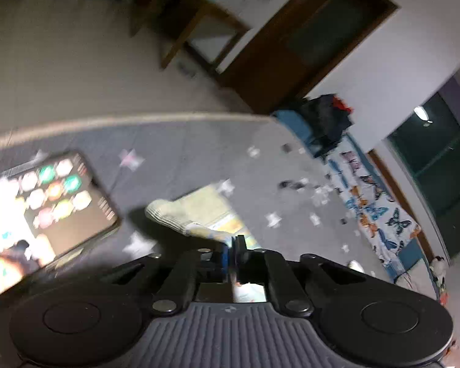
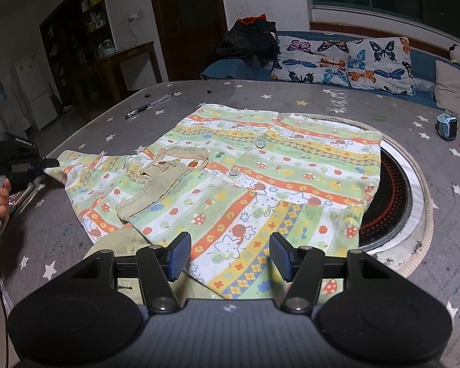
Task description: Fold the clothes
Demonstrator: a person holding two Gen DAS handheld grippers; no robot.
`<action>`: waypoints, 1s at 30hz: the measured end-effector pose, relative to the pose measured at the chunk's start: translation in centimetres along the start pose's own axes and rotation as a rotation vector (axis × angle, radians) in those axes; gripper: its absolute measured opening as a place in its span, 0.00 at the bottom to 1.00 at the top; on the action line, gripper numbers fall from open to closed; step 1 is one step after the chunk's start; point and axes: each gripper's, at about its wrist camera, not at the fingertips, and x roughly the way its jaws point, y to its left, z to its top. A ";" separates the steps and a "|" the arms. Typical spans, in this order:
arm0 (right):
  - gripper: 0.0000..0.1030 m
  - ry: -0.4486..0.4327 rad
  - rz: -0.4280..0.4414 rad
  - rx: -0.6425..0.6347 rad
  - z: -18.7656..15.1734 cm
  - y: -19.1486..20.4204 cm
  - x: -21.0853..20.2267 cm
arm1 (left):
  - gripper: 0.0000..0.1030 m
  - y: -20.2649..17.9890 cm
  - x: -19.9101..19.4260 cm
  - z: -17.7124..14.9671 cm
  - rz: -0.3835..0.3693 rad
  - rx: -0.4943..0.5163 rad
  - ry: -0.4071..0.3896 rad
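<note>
A child's patterned shirt (image 2: 260, 178), with green, orange and yellow stripes and a beige collar, lies spread on the grey star-print tabletop (image 2: 322, 98). My left gripper (image 2: 50, 164) is at the shirt's left sleeve end, shut on the sleeve. In the blurred left wrist view, its blue pads (image 1: 233, 254) are closed on the sleeve cloth (image 1: 181, 217). My right gripper (image 2: 230, 254) is open and empty, hovering just above the shirt's near hem.
A round heater plate (image 2: 395, 190) is set in the table under the shirt's right side. A pen (image 2: 147, 105) lies at the back left, a blue watch (image 2: 447, 125) at the right. A phone (image 1: 55, 202) lies by my left gripper. Butterfly cushions (image 2: 346, 58) stand behind.
</note>
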 end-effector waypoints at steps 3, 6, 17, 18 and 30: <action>0.56 -0.006 -0.001 0.009 0.0 -0.2 -0.2 | 0.02 -2.1 -1.3 0.1 -0.072 0.071 -0.025; 0.56 -0.016 -0.004 0.023 0.0 -0.6 -0.4 | 0.02 -4.7 -2.6 -0.3 -0.167 0.131 -0.021; 0.56 -0.070 -0.043 0.097 -0.3 -3.0 -2.4 | 0.02 -17.4 -6.7 -9.3 -0.576 0.537 0.111; 0.56 -0.075 -0.051 0.107 -0.4 -3.4 -2.7 | 0.02 -18.0 -6.6 -10.4 -0.604 0.566 0.148; 0.56 -0.095 -0.086 0.218 -0.9 -6.6 -4.3 | 0.42 -19.5 -4.9 -20.6 -0.631 1.036 0.431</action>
